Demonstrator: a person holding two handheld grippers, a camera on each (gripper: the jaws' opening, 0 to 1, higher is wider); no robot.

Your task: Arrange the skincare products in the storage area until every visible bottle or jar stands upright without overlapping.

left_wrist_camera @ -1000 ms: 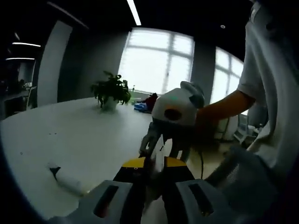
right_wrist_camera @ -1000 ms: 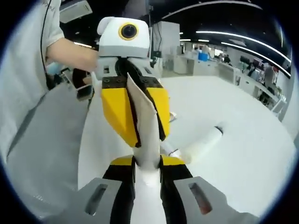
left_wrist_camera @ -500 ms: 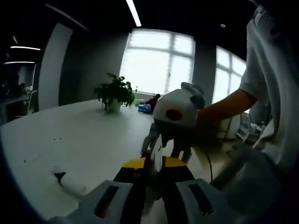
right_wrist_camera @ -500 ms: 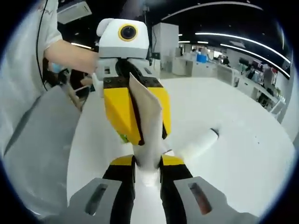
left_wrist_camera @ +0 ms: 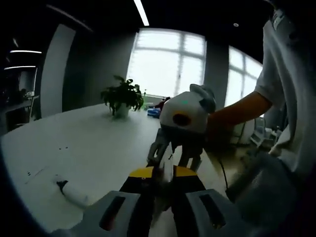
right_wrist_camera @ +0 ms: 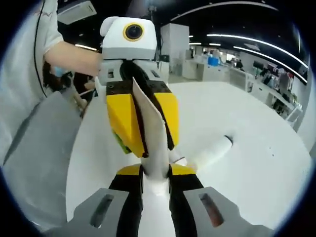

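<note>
Pinching one flat white tube (right_wrist_camera: pixel 154 143) from both ends at frame centre: your right gripper (right_wrist_camera: pixel 155 177) and left gripper (left_wrist_camera: pixel 162 177) clamp it. Another white tube (right_wrist_camera: pixel 211 150) lies on the table (right_wrist_camera: pixel 256 163), right of centre.

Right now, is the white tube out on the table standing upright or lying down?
Lying down. The white tube rests lengthwise on the white table, dark cap end pointing away; the left gripper view shows it flat too.

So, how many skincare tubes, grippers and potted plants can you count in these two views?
White skincare tubes: 2 (held tube, lying tube)
Grippers: 2 (left gripper, right gripper)
Potted plants: 1 (potted plant)
Total: 5
</note>
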